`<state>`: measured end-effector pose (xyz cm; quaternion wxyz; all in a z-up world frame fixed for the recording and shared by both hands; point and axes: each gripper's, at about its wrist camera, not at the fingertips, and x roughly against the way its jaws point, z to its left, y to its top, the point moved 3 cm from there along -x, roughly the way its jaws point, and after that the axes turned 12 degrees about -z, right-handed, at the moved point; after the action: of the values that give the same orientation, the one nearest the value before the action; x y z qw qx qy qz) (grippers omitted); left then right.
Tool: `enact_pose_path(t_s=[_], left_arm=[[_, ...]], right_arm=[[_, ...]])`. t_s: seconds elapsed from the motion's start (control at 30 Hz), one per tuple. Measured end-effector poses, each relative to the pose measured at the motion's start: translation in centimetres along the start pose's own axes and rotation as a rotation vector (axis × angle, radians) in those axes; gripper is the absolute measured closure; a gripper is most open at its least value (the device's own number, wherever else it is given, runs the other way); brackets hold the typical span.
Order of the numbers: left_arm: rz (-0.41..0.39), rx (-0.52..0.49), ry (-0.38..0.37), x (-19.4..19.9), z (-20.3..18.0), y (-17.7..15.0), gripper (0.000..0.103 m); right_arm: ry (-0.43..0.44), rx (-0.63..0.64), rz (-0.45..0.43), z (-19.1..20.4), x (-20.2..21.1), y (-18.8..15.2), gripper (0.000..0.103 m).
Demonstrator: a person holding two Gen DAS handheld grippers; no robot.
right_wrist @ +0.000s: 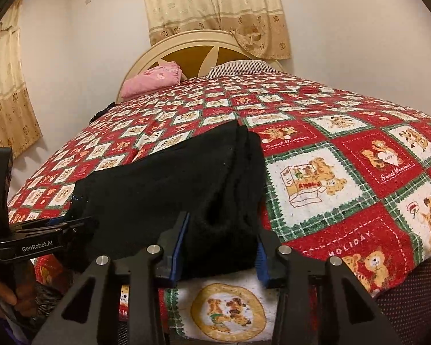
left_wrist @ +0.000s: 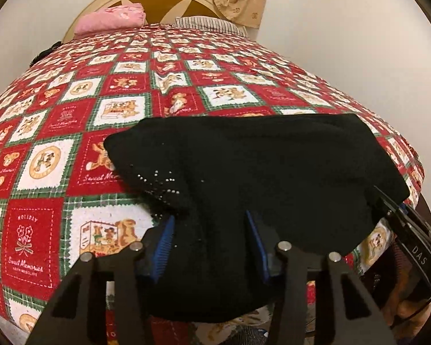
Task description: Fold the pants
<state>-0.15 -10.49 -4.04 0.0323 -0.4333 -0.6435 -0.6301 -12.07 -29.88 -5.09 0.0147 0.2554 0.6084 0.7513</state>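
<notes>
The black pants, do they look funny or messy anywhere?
Nothing much stands out. The black pants lie folded in a bundle at the near edge of the bed, their near edge between the fingers of the left tool and right tool.

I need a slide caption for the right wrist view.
Right hand-held gripper, open, straddles folded black pants on a teddy-bear bedspread.

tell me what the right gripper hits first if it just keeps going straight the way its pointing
The black pants. The right gripper has its jaws spread wide, with the folded fabric's near edge already bulging between them, so it looks to press into that bundle at once. Beyond lies only the red checked bedspread.
</notes>
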Motion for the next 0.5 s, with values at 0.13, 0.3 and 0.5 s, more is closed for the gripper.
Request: enact_pose_path(t_s=[0.13, 0.3, 0.5], left_arm=[[-0.012, -0.001, -0.008, 0.2, 0.1, 0.1, 0.058], [-0.062, -0.021, -0.005, 1.2, 0.4, 0.9, 0.080], [-0.072, -0.053, 0.000, 1.2, 0.2, 0.8, 0.082]], right_arm=[[-0.011, 0.035, -0.009, 0.4, 0.1, 0.0, 0.065], [-0.050, 0.182, -0.060, 2.8, 0.8, 0.0, 0.074], [-0.071, 0.219, -0.075, 3.2, 0.8, 0.1, 0.074]])
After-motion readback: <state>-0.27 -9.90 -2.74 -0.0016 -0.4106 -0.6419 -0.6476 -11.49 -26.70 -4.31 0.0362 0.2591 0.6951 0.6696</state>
